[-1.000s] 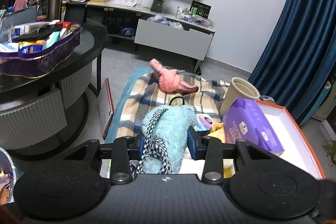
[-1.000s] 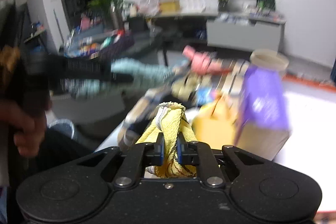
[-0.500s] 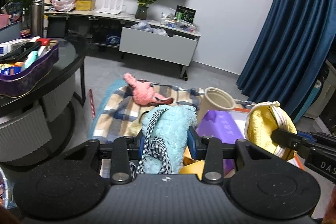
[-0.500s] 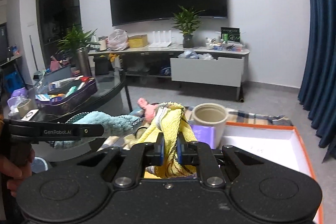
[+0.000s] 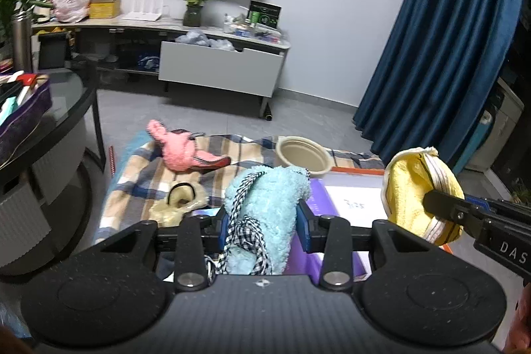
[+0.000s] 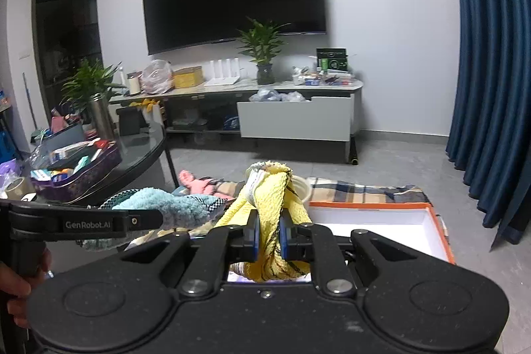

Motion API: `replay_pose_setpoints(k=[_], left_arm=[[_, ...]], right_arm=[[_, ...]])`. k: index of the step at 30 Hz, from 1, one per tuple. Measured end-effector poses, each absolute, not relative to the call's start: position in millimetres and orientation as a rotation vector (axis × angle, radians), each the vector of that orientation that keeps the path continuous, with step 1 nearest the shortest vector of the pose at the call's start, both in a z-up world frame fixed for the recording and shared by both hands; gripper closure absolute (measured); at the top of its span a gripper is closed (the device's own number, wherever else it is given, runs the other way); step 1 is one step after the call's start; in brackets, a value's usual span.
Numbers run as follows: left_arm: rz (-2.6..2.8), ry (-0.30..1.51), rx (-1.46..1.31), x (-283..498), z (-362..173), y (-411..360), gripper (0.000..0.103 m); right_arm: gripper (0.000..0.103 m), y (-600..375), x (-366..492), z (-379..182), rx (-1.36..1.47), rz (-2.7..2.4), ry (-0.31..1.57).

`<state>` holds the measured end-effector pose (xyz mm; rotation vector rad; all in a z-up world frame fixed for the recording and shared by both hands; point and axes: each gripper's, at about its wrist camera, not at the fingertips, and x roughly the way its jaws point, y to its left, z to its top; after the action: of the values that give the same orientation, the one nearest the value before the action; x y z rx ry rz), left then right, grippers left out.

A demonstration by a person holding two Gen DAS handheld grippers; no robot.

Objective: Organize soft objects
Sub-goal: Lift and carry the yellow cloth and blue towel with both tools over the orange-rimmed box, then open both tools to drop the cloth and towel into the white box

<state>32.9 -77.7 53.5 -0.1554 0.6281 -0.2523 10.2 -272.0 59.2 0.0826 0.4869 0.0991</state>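
Note:
My left gripper (image 5: pixel 264 221) is shut on a light blue fuzzy toy (image 5: pixel 268 198) with a checked cord, held above the floor. My right gripper (image 6: pixel 268 233) is shut on a yellow knitted cloth (image 6: pixel 270 188); that cloth (image 5: pixel 415 188) hangs to the right of the blue toy in the left wrist view. The blue toy (image 6: pixel 166 204) shows at the left of the right wrist view. A pink plush (image 5: pixel 186 151) and a cream fluffy piece (image 5: pixel 179 199) lie on the plaid blanket (image 5: pixel 139 181). An orange-rimmed white box (image 6: pixel 398 221) sits below both grippers.
A beige pot (image 5: pixel 303 155) stands at the box's far corner beside a purple pack (image 5: pixel 318 198). A round glass table (image 6: pixel 139 151) with a purple basket (image 6: pixel 79 175) of small items is on the left. A TV cabinet (image 6: pixel 292 118) lines the back wall, a blue curtain (image 5: pixel 448 38) the right.
Both grippers have risen with their loads. In the left wrist view the yellow cloth came in from the right and now hangs beside the blue toy; the glass table slid leftward.

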Motion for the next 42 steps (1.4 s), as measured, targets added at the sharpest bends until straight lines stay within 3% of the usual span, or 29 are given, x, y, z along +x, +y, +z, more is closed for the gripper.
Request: replay_pose_setpoints(k=[42], left_arm=[[-0.436,0.745,-0.010,90,21,-209,0.064]], right_arm=[[0.088,-403,51,5,0.206,-0.128,0.606]])
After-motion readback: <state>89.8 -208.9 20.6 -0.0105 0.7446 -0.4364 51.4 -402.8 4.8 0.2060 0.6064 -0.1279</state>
